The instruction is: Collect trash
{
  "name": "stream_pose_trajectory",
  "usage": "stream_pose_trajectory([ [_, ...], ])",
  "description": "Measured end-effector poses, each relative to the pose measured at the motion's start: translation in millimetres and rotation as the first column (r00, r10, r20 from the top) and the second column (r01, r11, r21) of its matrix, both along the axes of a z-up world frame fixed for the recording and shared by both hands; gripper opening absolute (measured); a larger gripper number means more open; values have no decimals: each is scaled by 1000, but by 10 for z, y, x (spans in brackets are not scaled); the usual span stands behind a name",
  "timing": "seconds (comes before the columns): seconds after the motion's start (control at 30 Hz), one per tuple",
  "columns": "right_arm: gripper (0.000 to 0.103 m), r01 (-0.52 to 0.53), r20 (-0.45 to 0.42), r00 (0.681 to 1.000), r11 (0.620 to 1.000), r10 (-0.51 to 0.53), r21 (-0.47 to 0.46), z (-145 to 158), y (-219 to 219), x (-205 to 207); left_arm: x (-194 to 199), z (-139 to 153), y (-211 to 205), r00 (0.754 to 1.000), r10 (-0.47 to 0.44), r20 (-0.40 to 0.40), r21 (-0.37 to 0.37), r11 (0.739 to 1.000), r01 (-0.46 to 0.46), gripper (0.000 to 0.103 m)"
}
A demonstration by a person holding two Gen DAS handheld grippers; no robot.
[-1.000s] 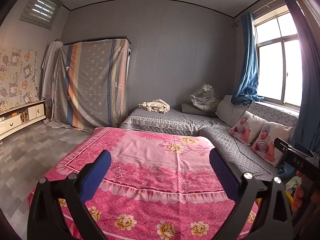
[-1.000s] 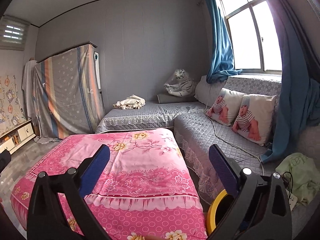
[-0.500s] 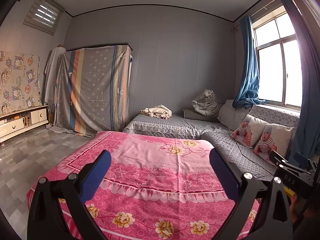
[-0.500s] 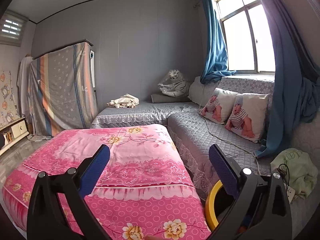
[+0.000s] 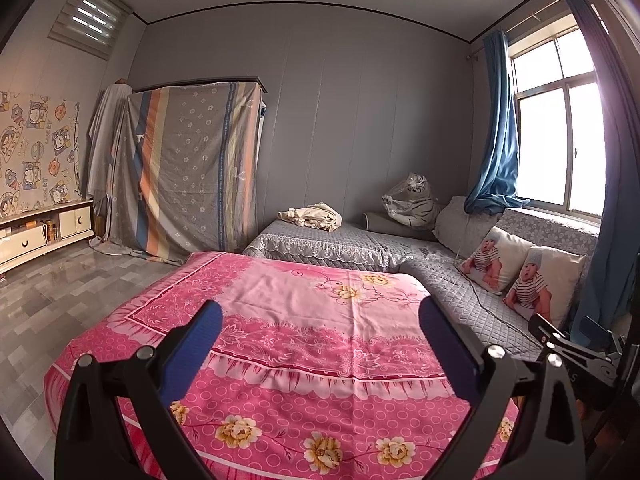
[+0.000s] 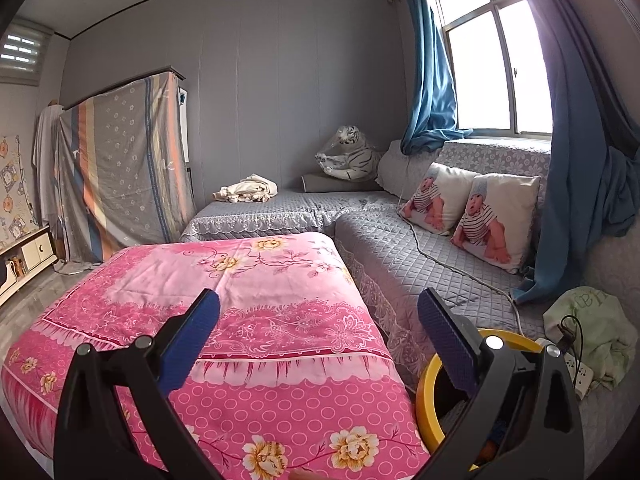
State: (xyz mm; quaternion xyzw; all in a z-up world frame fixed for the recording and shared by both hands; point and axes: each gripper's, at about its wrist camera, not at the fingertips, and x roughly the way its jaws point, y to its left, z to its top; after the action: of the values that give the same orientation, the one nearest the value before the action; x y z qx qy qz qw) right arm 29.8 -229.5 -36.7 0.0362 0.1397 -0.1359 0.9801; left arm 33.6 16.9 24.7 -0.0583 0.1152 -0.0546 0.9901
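My left gripper (image 5: 320, 320) is open and empty, held above the near end of a table draped in a pink flowered cloth (image 5: 312, 320). My right gripper (image 6: 318, 312) is open and empty too, over the right part of the same pink cloth (image 6: 248, 300). A yellow-rimmed bin (image 6: 428, 400) stands low right in the right wrist view, between the pink cloth and the grey sofa, partly hidden behind my right finger. The other gripper's black body (image 5: 576, 360) shows at the right edge of the left wrist view. No loose trash shows on the pink cloth.
A grey quilted L-shaped sofa (image 6: 400, 248) runs behind and to the right, with two baby-print pillows (image 6: 492, 216), a plush tiger (image 6: 352, 156), a crumpled cream cloth (image 6: 246, 192), a white cable and a pale green cloth (image 6: 592, 320) by a power strip. A sheet-covered wardrobe (image 5: 188, 168) stands at the left.
Both views have tilted up and shifted a little, showing more wall and ceiling. Both grippers stay open and empty.
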Motion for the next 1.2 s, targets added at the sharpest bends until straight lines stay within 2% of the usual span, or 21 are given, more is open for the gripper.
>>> stream_pose_trajectory([
  [0.43, 95, -6, -16, 1000, 1000, 6, 2, -35, 18, 30, 18, -37, 7, 1000, -14, -27, -25, 1000, 13, 95],
  [1.2, 95, -9, -34, 999, 1000, 10, 22, -92, 2, 55, 46, -74, -17, 999, -32, -36, -22, 999, 32, 95],
])
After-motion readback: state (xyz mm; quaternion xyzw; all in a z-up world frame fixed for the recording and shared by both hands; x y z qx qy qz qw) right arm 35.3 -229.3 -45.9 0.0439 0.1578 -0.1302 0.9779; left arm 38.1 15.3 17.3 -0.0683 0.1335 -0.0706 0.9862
